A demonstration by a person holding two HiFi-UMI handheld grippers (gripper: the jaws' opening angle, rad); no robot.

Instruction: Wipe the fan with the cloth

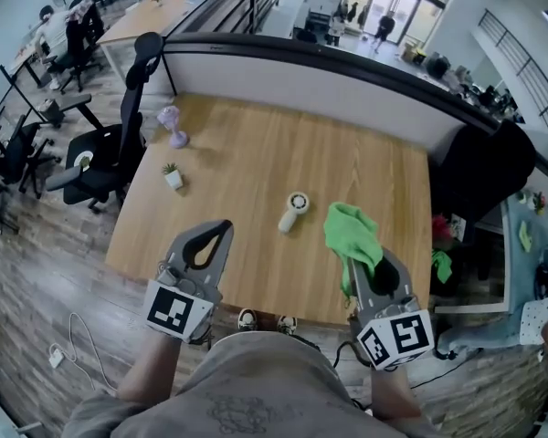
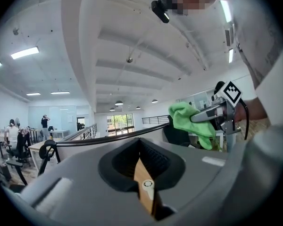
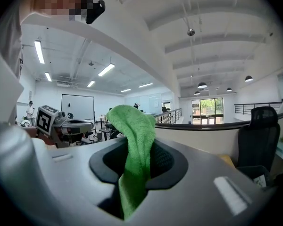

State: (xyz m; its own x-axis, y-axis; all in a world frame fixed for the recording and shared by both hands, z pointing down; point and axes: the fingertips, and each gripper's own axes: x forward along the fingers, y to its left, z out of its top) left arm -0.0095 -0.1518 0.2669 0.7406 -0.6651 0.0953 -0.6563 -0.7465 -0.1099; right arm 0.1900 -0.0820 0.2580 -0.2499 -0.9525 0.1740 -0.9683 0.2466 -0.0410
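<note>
Looking down from above, the left gripper (image 1: 224, 228) hovers over the near edge of the wooden table (image 1: 256, 153), its fingers pressed together on nothing. Its own view confirms that, showing only a sliver of wood and a small white round shape (image 2: 147, 185) I can't make out in the slit between them. A purple fan (image 1: 172, 124) stands at ten o'clock on the table, with a little potted plant (image 1: 173, 175) nearer. The white fan (image 1: 295, 210) lies flat at one o'clock from the left gripper's tip, untouched; neither gripper view shows it clearly. The right gripper (image 1: 361, 267) is clamped on the green cloth (image 1: 352, 231), which hides its fingertips from above. Its own view shows the cloth (image 3: 137, 145) pinched and draping over the fingers.
</note>
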